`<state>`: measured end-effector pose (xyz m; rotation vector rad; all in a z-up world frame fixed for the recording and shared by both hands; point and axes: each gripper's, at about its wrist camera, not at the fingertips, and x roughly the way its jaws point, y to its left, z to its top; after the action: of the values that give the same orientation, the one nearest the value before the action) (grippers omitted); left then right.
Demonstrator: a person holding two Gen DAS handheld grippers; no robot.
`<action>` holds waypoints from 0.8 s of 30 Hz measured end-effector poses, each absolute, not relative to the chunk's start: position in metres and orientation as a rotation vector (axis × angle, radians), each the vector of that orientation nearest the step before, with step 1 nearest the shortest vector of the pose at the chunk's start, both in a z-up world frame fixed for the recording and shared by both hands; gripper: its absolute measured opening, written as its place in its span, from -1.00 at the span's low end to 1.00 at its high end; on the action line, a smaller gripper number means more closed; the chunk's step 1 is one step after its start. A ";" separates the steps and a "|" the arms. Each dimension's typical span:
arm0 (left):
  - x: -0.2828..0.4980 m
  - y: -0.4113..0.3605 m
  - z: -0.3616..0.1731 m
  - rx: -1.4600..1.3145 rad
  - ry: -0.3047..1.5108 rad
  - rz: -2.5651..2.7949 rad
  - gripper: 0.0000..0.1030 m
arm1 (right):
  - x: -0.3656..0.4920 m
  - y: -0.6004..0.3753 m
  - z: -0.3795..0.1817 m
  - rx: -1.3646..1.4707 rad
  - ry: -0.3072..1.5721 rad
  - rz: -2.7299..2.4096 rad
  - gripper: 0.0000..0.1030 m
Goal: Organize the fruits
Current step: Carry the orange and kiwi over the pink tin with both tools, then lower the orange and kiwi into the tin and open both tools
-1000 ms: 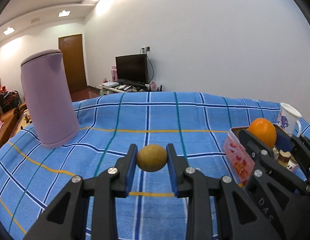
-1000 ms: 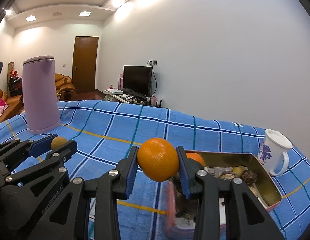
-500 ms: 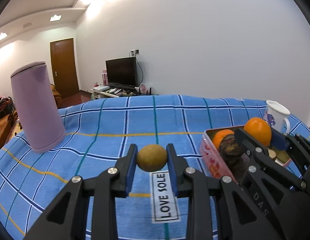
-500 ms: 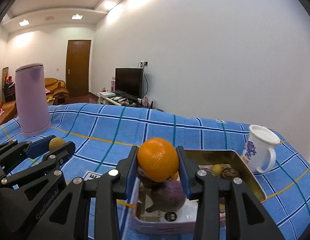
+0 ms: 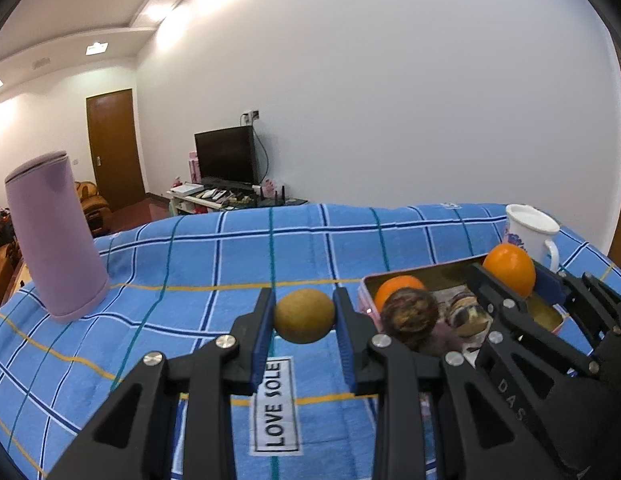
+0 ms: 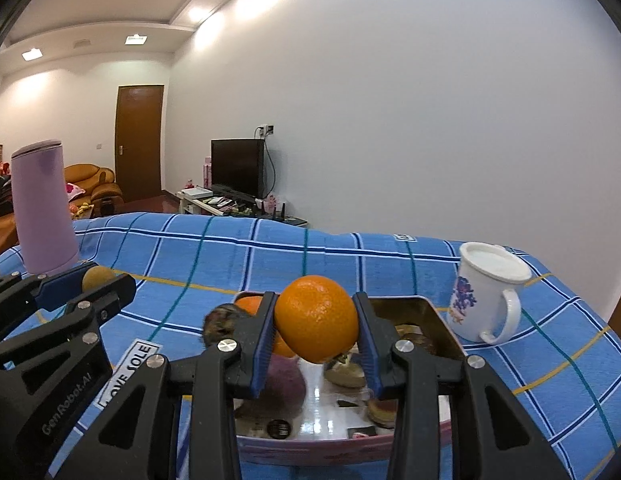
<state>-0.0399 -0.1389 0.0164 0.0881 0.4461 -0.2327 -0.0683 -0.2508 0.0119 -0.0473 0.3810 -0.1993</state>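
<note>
Partway, judging by the tin [image 6: 438, 322] at 6 o'clock: already holding an orange [image 5: 398, 289] and darker fruit. Left gripper [image 5: 304, 316] clenched on a brownish fruit [image 5: 304, 315], right gripper [image 6: 316, 330] clamping another orange [image 6: 316, 318] (both carried above the surface, unplaced).

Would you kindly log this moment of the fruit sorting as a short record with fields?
left tongs: shut on a brownish-green fruit, held above the cloth
right tongs: shut on an orange, held over the tin
tin: open, already holds a second orange and several dark round items
surface: blue checked cloth
left of tin: tall purple container, upright
right of tin: white mug, lidded, upright
</note>
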 end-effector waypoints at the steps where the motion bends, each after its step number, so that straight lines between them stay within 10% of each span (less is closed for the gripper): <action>1: -0.040 -0.141 0.017 0.089 0.445 -0.236 -0.40 | -0.069 -0.255 0.012 -0.043 0.380 -0.205 -0.23; 24: -0.028 -0.206 0.013 0.101 0.470 -0.324 -0.40 | -0.065 -0.323 0.012 -0.033 0.402 -0.323 -0.23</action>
<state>-0.0278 -0.2062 0.0131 0.1010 0.4699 -0.3242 -0.0648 -0.3234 0.0124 -0.0333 0.4019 -0.3227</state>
